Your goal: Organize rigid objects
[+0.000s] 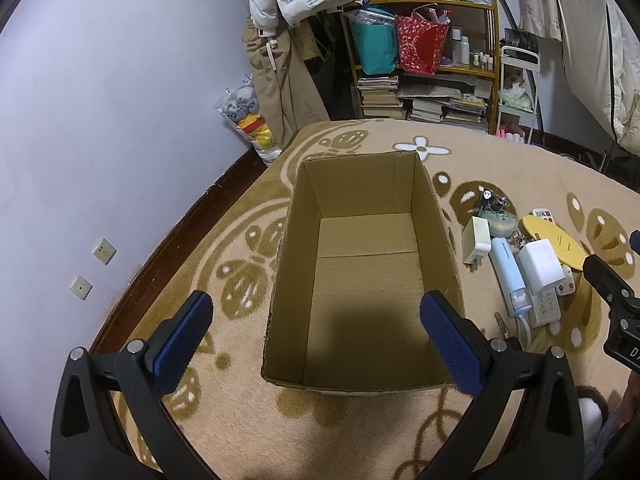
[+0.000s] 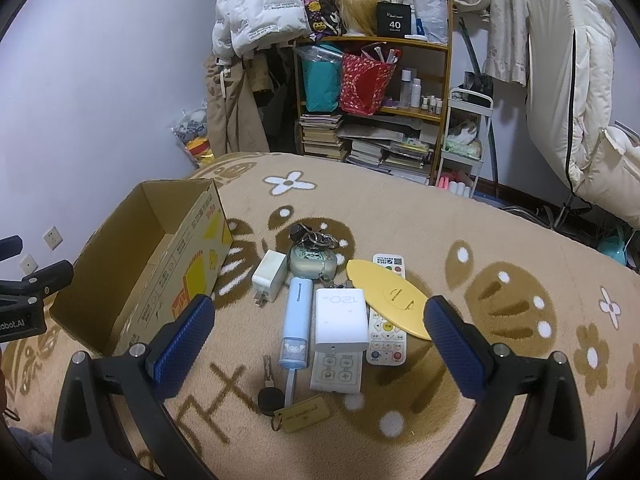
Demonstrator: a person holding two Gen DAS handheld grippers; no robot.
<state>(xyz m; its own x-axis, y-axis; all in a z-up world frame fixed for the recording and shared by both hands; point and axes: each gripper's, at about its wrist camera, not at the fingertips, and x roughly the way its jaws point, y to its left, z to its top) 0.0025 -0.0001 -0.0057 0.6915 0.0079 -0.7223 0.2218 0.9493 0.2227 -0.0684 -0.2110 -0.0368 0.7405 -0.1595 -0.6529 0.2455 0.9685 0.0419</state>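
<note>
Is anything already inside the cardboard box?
No. The left wrist view looks straight into the cardboard box, and only its bare brown floor and a shadow show.

Patterned beige carpet [image 2: 460,208] bearing open cardboard box [image 2: 188,256], chargers, remotes, keys beside.

The left wrist view looks forward and down from just behind the near end of the open box [image 1: 366,264], along its length, toward the shelf [image 1: 424,60] at the far wall. The right wrist view sits further right and looks down the same way over the small items on the rug [image 2: 500,220], close above them, with the box [image 2: 160,260] at its left. Both views share the box, the white charger [image 1: 538,266] [image 2: 340,318], the rug's far edge and the shelf [image 2: 372,92].
</note>
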